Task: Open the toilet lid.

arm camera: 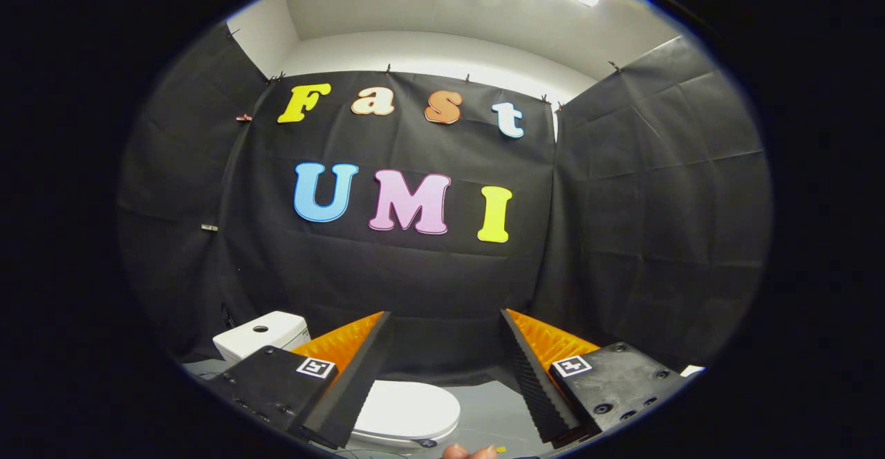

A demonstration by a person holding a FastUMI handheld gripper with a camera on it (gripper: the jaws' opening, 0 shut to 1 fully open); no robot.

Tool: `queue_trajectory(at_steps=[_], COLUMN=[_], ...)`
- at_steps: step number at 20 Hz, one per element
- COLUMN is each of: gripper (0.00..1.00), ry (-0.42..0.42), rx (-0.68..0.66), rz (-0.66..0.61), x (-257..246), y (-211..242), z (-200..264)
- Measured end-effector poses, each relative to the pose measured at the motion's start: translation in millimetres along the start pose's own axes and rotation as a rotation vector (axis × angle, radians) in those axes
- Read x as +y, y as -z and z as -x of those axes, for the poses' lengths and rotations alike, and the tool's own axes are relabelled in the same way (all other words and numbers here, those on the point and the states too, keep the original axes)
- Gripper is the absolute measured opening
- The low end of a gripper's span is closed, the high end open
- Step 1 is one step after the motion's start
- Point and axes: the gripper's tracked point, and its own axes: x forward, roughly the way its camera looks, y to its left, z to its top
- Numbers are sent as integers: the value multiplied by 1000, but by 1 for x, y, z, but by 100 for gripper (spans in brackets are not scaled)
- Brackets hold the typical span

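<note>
Right now the gripper (446, 376) is held up high w/ its two ribbed fingers (352, 383) spread wide apart, nothing between them, touching nothing. A bit of a person's fingertip (460, 451) shows just below, nearest the camera. Just under and beyond the left finger lies the white oval plastic toilet lid (408, 410), closed flat on the bowl, on a grey floor (494, 410). Further back, beyond the left finger, sits the white boxy ceramic cistern (266, 331) w/ a round flush button on top, against the black cloth wall. Step in hand, prob. the approach: drop down and tilt fwd, get to the lid's front edge, hook one finger under the rim or pinch it, then lift in an arc back toward the cistern, slow, so it doesn't slip.
</note>
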Motion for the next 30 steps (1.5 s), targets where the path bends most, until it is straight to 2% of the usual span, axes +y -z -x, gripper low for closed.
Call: queue_trajectory(at_steps=[13, 30], gripper=[98, 98], ry=[-44, -96], rx=[-96, -55], rz=[-18, 22], x=[9, 11], y=[-9, 138], z=[-6, -50])
